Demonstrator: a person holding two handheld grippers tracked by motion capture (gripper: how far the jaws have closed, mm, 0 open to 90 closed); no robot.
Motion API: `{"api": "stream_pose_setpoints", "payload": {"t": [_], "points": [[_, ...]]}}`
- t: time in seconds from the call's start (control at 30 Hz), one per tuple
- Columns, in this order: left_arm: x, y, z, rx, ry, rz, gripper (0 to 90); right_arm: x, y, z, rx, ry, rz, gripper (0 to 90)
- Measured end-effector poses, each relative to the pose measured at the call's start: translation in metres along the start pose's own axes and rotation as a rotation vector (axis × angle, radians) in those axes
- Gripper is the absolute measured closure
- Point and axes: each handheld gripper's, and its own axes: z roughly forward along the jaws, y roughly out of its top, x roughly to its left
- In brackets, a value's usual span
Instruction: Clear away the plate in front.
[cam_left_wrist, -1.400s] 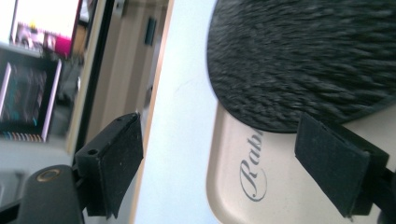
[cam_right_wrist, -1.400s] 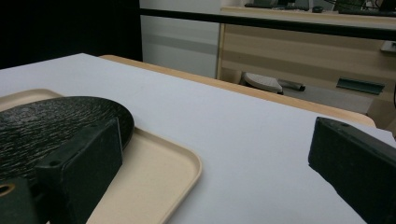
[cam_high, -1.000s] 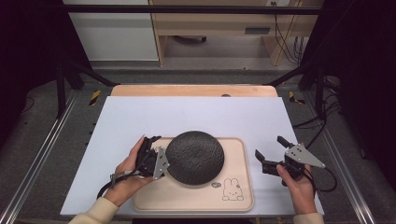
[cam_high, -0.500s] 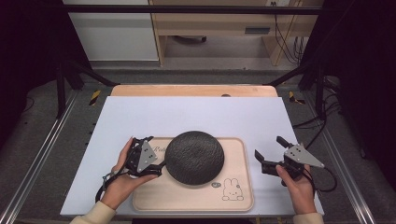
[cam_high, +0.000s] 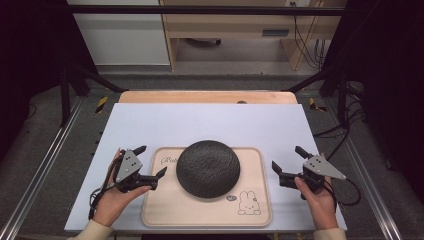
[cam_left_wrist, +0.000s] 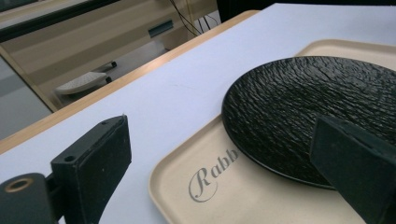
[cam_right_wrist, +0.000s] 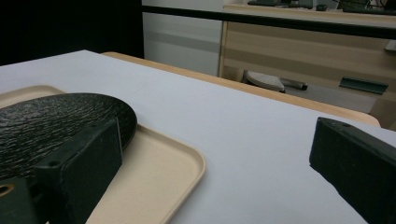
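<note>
- Left gripper (cam_high: 148, 162), jaws apart and empty, sits just beside the left rim of the beige rectangular tray (cam_high: 155, 215); bare white tabletop (cam_high: 150, 125) lies farther left.
- A round black textured plate (cam_high: 208, 168) rests on the tray.
- Right gripper (cam_high: 288, 159), jaws apart and empty, hovers over open tabletop beside the tray's right rim.

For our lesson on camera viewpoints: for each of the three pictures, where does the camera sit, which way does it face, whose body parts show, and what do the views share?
High view: above the person's side, facing forward and down; both hands, left gripper, right gripper.
Left gripper view: on that gripper, facing the black plate; its jaws show.
Right gripper view: facing across the tray; its jaws show.
Shared: plate and tray.
</note>
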Motion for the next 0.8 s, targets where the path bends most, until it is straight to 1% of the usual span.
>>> {"api": "stream_pose_setpoints", "payload": {"t": [0.07,0.13,0.27,0.33,0.37,0.47,0.53,0.6,0.7,0.8], "points": [[0.004,-0.001,-0.005,-0.018,0.006,-0.016,4.5,0.000,0.000,0.000,-0.001,-0.001,0.002,2.9],[0.009,-0.002,-0.009,-0.042,0.003,-0.052,4.5,0.000,0.000,0.000,-0.001,-0.002,0.002,2.9],[0.018,-0.006,-0.018,-0.080,0.004,-0.084,4.2,-0.001,0.000,0.000,-0.003,-0.003,0.004,3.0],[0.021,-0.008,-0.023,-0.092,0.011,-0.077,4.1,-0.001,0.000,0.000,-0.003,-0.003,0.004,3.0],[0.022,-0.009,-0.025,-0.102,0.007,-0.076,4.1,-0.001,0.000,0.000,-0.004,-0.003,0.005,3.0],[0.026,-0.011,-0.031,-0.131,-0.010,-0.081,4.0,-0.001,0.000,0.000,-0.006,-0.002,0.008,3.0],[0.028,-0.013,-0.035,-0.148,-0.021,-0.093,3.9,-0.001,0.000,0.000,-0.006,-0.001,0.008,3.0],[0.030,-0.016,-0.037,-0.168,-0.053,-0.111,3.8,-0.001,0.000,-0.001,-0.007,-0.001,0.008,3.1],[0.031,-0.020,-0.041,-0.186,-0.079,-0.117,3.7,-0.001,0.001,-0.001,-0.008,0.000,0.007,3.1],[0.033,-0.023,-0.044,-0.200,-0.092,-0.129,3.6,-0.001,0.001,-0.001,-0.008,-0.001,0.007,3.1]]}}
